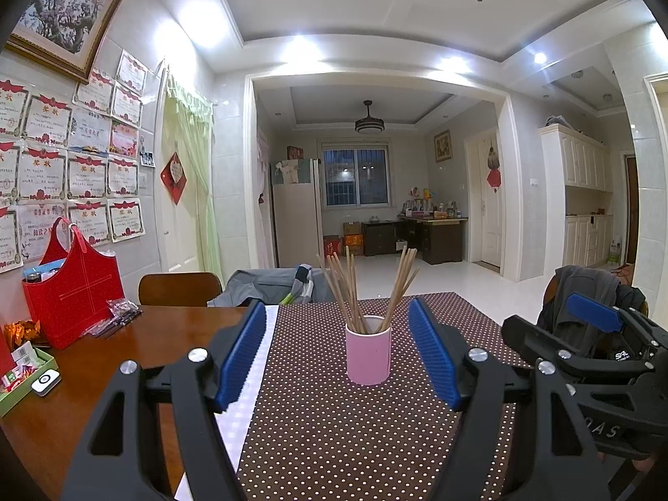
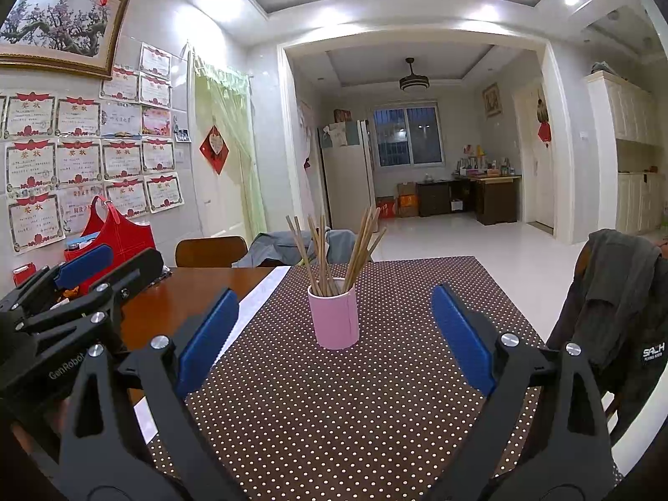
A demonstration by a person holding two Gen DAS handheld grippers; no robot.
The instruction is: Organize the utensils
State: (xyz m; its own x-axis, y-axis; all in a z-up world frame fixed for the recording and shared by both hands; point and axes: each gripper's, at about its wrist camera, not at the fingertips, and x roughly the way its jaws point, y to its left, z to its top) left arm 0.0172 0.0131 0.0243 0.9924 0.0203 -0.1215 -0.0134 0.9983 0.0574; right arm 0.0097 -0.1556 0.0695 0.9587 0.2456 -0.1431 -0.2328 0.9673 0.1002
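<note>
A pink cup [image 1: 368, 355] stands upright on the brown dotted tablecloth [image 1: 334, 438], holding several wooden chopsticks [image 1: 359, 288] that fan out of its top. My left gripper [image 1: 337, 355] is open and empty, its blue pads on either side of the cup but nearer to me. In the right wrist view the cup [image 2: 334, 316] with the chopsticks [image 2: 334, 250] stands ahead, and my right gripper [image 2: 334, 334] is open and empty, short of it. Each gripper shows in the other's view, at the right edge [image 1: 593, 334] and at the left edge [image 2: 83, 275].
A red bag [image 1: 73, 292], packets and a green box [image 1: 25, 375] sit on the bare wooden table [image 1: 167, 334] at left. Chairs stand at the far edge [image 1: 179, 288] and at right, the latter draped with dark clothes [image 2: 618, 292].
</note>
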